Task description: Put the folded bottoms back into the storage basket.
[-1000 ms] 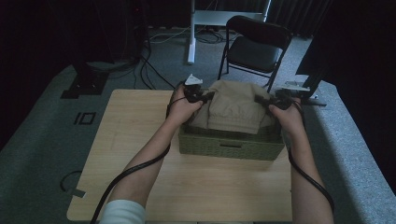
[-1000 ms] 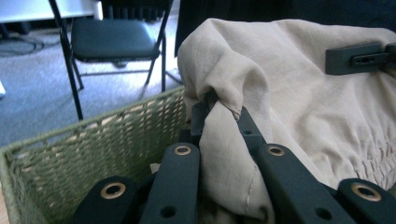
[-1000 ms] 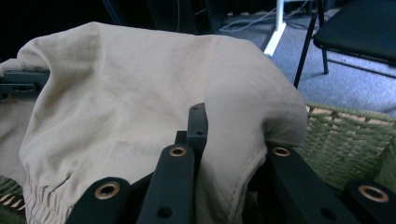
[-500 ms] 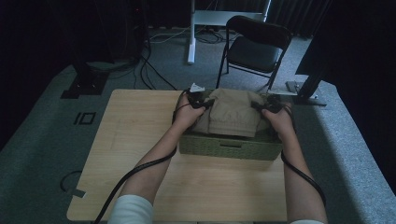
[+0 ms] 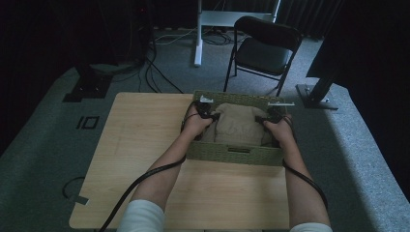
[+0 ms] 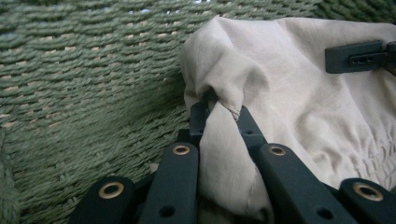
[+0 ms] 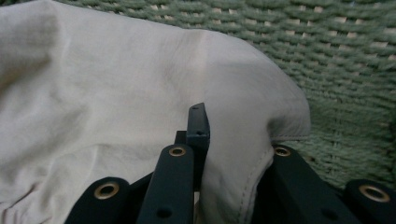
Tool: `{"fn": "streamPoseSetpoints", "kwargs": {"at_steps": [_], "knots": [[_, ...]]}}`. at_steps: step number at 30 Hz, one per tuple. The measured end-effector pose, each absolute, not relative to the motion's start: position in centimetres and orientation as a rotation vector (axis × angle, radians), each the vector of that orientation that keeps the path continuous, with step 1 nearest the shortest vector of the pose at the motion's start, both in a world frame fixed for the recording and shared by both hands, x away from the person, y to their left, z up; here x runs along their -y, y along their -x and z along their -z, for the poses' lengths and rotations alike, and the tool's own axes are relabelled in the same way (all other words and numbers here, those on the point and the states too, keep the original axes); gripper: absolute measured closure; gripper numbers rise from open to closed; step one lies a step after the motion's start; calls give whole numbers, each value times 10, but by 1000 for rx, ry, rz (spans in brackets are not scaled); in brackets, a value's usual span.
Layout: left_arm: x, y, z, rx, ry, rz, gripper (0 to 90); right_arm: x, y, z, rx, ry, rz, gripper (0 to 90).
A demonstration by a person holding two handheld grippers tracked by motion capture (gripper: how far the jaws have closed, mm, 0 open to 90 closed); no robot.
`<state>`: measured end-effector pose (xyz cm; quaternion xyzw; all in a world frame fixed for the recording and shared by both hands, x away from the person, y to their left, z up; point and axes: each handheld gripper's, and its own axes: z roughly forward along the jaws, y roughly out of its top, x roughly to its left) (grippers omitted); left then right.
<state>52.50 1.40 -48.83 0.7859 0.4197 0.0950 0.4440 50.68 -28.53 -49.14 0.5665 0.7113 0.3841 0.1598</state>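
Two claws of mine are now down inside the green basket (image 5: 234, 155), and the tan cloth (image 5: 239, 126) came down with them. A second ago I held the folded cloth up above the basket. Now it sits low between the woven walls, so I think the putting-in part is almost done. What is left is to let go and lift out.

My left claw (image 5: 207, 112) is at about nine o'clock on the cloth. It is pressed together on a bunched fold of cloth (image 6: 224, 116), right next to the basket wall (image 6: 93, 74).

My right claw (image 5: 270, 116) is at about three o'clock. It is squeezed tight on the cloth's edge (image 7: 243, 154), with the basket wall (image 7: 345, 70) just beside it.

The basket sits on the far right part of the wooden desk (image 5: 140, 145). Past the desk, at twelve o'clock, stands a black chair (image 5: 263, 48).
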Motion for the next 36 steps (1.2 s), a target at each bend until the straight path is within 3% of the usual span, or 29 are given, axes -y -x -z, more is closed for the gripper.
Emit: {"fn": "streamPoseSetpoints", "kwargs": {"at_steps": [18,23,27,30,33,36], "knots": [[-4,-527,503,-1110,-2015,-263,801,282,-512,508,-2076,-1669,-1000,784],[-2,-527,506,-1137,-2013,-248,689,279,-514,510,-2082,-1683,-967,752],[1,-529,507,-1170,-1990,-307,399,279,-517,512,-2093,-1714,-949,586],[1,-530,506,-1170,-2002,-336,265,280,-518,511,-2079,-1682,-951,447],[0,-530,502,-1165,-1981,-372,204,280,-519,508,-2066,-1646,-970,317],[0,-530,496,-1147,-1988,-369,203,279,-519,503,-2035,-1630,-964,213]]}}
